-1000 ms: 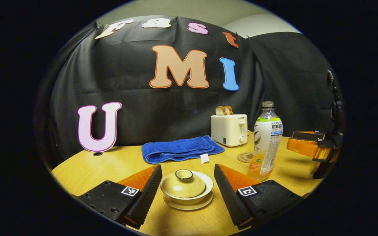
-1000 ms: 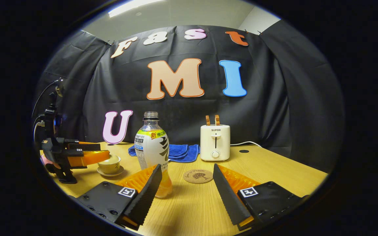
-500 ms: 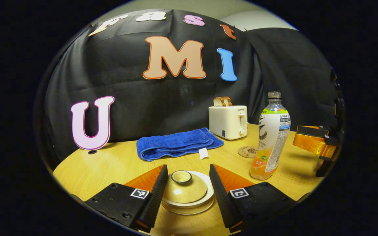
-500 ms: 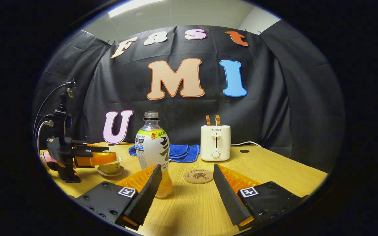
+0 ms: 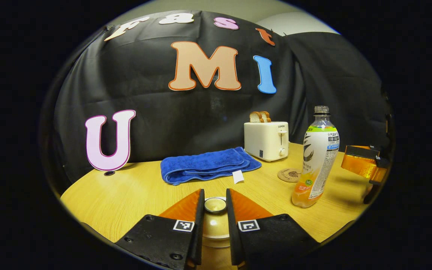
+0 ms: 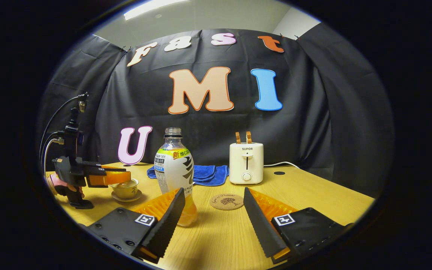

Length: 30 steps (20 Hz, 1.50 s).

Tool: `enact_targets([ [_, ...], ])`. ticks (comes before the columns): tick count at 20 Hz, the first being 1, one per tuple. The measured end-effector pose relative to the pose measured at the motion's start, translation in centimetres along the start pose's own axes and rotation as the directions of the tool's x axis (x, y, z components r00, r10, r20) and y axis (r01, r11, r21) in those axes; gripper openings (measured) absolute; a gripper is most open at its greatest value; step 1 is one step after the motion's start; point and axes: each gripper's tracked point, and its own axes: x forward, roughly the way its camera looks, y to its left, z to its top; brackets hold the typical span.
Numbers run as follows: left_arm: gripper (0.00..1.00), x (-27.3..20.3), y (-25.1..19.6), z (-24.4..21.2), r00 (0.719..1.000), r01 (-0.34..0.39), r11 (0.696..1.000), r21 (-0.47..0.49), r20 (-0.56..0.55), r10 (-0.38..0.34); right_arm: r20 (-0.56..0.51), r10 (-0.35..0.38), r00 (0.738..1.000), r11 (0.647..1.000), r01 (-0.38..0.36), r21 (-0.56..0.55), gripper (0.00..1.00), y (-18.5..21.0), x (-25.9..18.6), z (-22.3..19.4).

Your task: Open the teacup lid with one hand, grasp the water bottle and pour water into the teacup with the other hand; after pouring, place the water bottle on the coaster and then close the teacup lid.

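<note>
My left hand-held gripper (image 5: 215, 210) has its fingers closed in on the knob of the teacup lid (image 5: 215, 205), which sits dead ahead between them on the table (image 5: 126, 195), so the lift is straight up. My right hand-held gripper (image 6: 213, 210) is wide open and empty; the upright water bottle (image 6: 174, 168) stands just ahead of its left finger, the coaster (image 6: 226, 201) between the tips

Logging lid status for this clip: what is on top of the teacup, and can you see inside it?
The lid sits on the teacup, its knob pinched between the left gripper fingers. The lid covers the inside, so the contents cannot be seen.
</note>
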Motion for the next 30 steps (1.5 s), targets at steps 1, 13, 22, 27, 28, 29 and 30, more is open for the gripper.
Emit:
enact_targets([
  [1, 0.28, -0.1, 0.0, 0.0, 1.000, 0.001, 1.000, -0.003, 0.004, -0.001, -0.001, 0.001, 1.000, 1.000, -0.001, 0.000, 0.96, 0.0, 0.0, 0.0],
  [13, 0.27, -1.4, 2.0, 1.6, 0.990, -0.067, 0.996, -0.053, 0.122, 0.073, -0.006, 0.165, 0.986, 0.986, -0.165, 0.007, 0.98, 3.2, -0.1, 0.0],
  [22, 0.27, -6.7, 7.1, 0.9, 0.959, -0.252, 0.965, -0.069, 0.117, 0.259, -0.016, 0.278, 0.961, 0.961, -0.277, 0.014, 0.96, 6.0, 1.2, -0.3],
  [27, 0.27, -9.4, 9.0, 0.5, 0.941, -0.313, 0.947, -0.074, 0.112, 0.319, -0.014, 0.251, 0.968, 0.968, -0.251, 0.013, 0.96, 6.5, 2.5, -0.3],
  [28, 0.26, -9.6, 9.1, 0.5, 0.940, -0.316, 0.946, -0.075, 0.114, 0.322, -0.015, 0.252, 0.968, 0.968, -0.252, 0.013, 0.98, 6.6, 2.8, -0.4],
  [29, 0.26, -9.9, 9.3, 0.5, 0.938, -0.320, 0.944, -0.074, 0.112, 0.327, -0.016, 0.252, 0.967, 0.968, -0.252, 0.014, 0.98, 6.8, 3.1, -0.4],
  [30, 0.26, -10.2, 9.5, 0.4, 0.936, -0.326, 0.942, -0.075, 0.112, 0.333, -0.017, 0.252, 0.968, 0.968, -0.252, 0.014, 0.96, 7.1, 3.4, -0.4],
])
